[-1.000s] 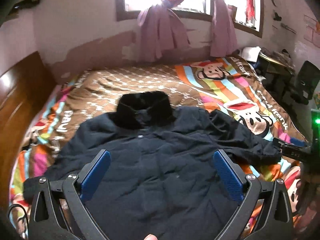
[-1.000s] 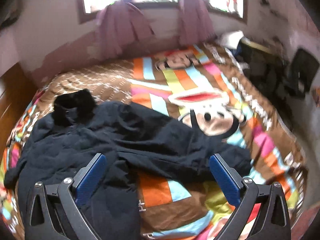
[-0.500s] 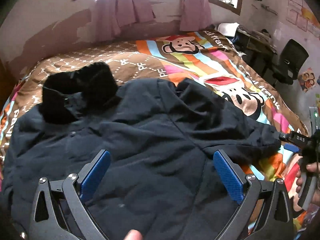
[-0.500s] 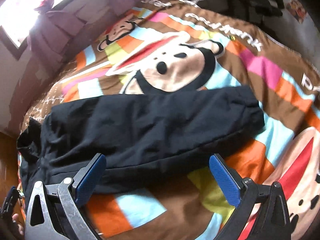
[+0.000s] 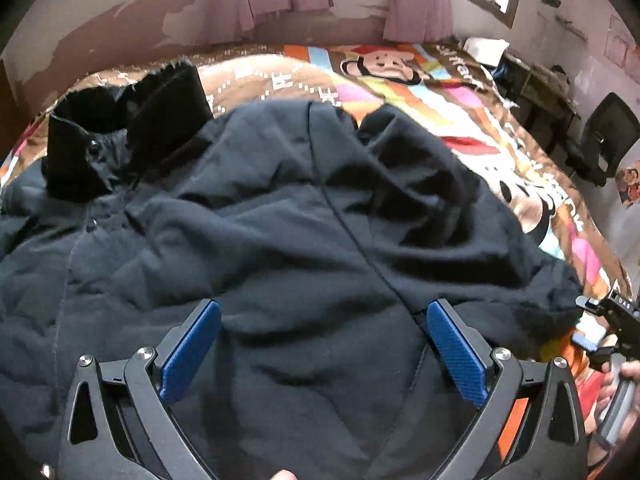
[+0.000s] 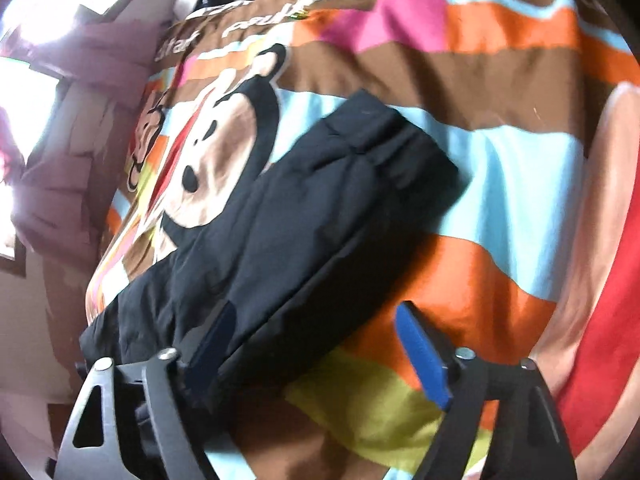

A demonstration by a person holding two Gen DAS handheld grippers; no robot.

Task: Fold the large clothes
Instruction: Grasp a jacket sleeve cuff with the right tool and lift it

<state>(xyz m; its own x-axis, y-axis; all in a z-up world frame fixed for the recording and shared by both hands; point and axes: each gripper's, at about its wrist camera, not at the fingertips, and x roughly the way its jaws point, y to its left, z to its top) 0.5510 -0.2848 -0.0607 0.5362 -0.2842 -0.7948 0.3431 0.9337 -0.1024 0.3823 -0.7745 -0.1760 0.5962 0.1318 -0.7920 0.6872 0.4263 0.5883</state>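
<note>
A: Now our right gripper (image 6: 316,344) has dropped low over the sleeve (image 6: 320,208), its jaws just narrowing but still clear of cloth. Folding starts here, we judge.

B: Agreed. Sleeve edge sits between them; the coat (image 5: 280,240) sprawls on the bedspread (image 6: 520,208). Our left gripper (image 5: 324,344) hangs agape above the coat, empty.

light: window (image 6: 24,76) glare, dim room | blur: right view smeared | edges: fisheye vignette
</note>
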